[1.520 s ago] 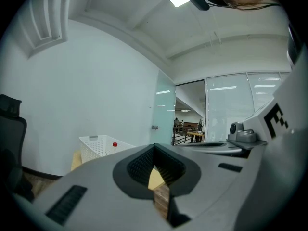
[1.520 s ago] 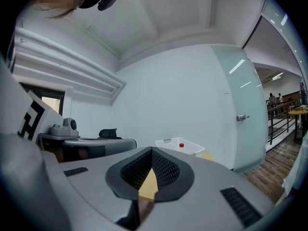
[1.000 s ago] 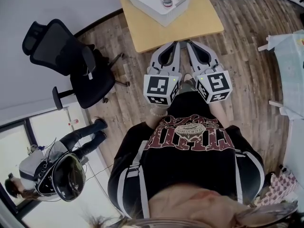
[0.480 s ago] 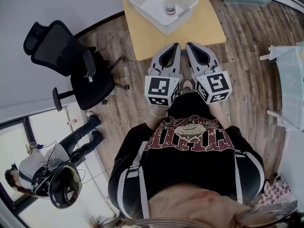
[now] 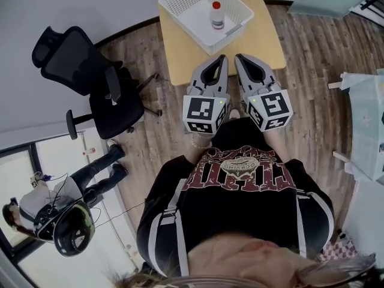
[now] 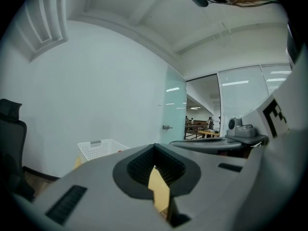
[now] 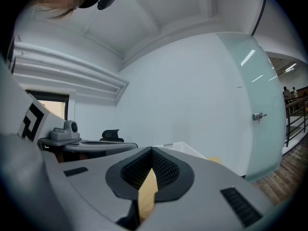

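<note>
Both grippers are closed on nothing. From the head view, the left gripper (image 5: 222, 59) and the right gripper (image 5: 238, 57) lie side by side, tips against the near edge of the wooden table (image 5: 264, 41). On the table's far part sits a white mesh basket (image 5: 180, 2) with one red-capped bottle (image 5: 216, 15) standing in it, and a black office chair (image 5: 84, 71) stands left of the table. The person holds both grippers out before the chest, marker cubes nearest the body, well short of the basket. In the left gripper view the jaws meet at their tips, table wood showing through the gap behind them. In the right gripper view the jaws meet likewise, the basket's rim just beyond.
</note>
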Tool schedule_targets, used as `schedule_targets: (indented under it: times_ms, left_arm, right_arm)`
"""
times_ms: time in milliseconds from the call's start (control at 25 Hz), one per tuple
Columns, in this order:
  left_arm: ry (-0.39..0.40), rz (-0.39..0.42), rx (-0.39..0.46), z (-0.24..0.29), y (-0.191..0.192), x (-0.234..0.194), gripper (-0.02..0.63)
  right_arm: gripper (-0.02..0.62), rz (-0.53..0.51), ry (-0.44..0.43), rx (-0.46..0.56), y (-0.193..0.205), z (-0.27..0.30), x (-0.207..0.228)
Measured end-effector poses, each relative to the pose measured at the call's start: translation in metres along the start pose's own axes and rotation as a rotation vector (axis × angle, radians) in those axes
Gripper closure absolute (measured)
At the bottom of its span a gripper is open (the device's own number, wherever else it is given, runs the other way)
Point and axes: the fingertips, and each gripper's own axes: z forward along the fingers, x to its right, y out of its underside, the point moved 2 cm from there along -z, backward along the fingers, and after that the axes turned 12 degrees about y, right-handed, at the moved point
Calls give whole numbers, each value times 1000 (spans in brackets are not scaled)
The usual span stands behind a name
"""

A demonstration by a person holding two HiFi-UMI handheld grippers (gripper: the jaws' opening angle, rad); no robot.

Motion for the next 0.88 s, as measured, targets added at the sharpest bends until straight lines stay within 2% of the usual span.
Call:
schedule_targets:
  times_ms: [480, 880]
  left_arm:
    - [-45, -4, 10, 38, -4, -6, 560]
    - [-57, -16, 10, 52, -2, -14, 560]
  right_arm:
    - [578, -14, -44, -2, -6, 24, 32]
    - [578, -23, -48, -11, -4, 36, 43]
